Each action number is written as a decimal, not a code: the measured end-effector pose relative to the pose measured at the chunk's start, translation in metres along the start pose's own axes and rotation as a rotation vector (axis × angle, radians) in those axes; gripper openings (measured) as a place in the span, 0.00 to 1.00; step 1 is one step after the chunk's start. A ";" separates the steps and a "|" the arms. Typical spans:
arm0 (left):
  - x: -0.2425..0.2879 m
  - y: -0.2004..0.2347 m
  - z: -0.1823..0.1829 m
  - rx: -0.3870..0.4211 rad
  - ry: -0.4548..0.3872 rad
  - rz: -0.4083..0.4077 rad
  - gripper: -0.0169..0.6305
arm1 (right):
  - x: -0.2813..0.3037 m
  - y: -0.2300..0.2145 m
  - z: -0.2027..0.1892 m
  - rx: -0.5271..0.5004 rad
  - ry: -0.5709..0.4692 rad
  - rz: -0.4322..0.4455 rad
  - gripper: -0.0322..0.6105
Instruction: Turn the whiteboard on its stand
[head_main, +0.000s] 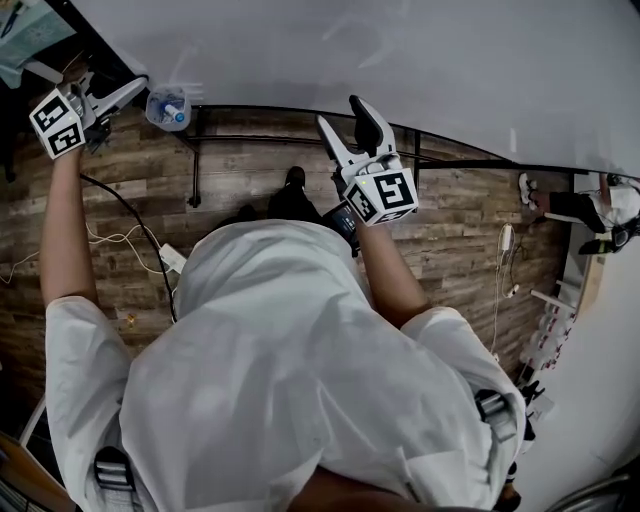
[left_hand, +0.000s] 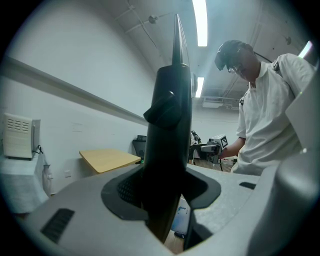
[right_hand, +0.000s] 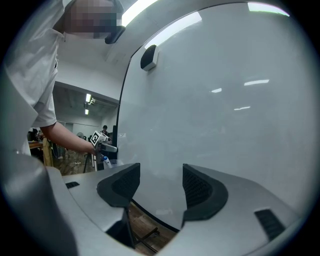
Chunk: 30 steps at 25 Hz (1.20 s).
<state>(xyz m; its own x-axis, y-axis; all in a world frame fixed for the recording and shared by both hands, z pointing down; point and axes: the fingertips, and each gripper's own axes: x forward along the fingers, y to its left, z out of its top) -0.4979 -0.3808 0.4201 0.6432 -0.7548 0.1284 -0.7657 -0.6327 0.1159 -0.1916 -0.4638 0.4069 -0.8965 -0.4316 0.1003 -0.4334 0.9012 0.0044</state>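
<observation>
Whiteboard (head_main: 400, 60) over wood-plank floor (head_main: 250, 170)

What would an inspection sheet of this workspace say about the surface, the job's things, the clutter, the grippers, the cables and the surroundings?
Surface: wood-plank floor; no table seen.
Job's things: whiteboard appears tilted on its black stand.
Clutter: cup with small bottles beside the board's corner.
Grippers: left gripper shut on the whiteboard's dark edge; right gripper open, jaws at the lower edge.
Cables: cables and a power strip lie on the floor.
Surroundings: another person at the right; yellow tabletop by a wall.
</observation>
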 end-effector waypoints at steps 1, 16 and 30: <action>0.001 0.000 0.000 0.001 -0.001 -0.001 0.31 | 0.001 0.001 0.000 0.000 0.001 0.005 0.46; -0.001 -0.006 0.014 0.001 0.011 0.026 0.31 | 0.022 0.010 0.016 -0.016 0.005 0.108 0.45; -0.049 -0.001 0.023 -0.003 -0.006 0.053 0.32 | 0.036 0.052 0.028 -0.019 0.000 0.164 0.43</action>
<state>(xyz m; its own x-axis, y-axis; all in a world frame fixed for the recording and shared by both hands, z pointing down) -0.5283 -0.3472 0.3915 0.6018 -0.7882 0.1286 -0.7985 -0.5915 0.1117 -0.2487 -0.4339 0.3832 -0.9551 -0.2784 0.1015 -0.2792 0.9602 0.0065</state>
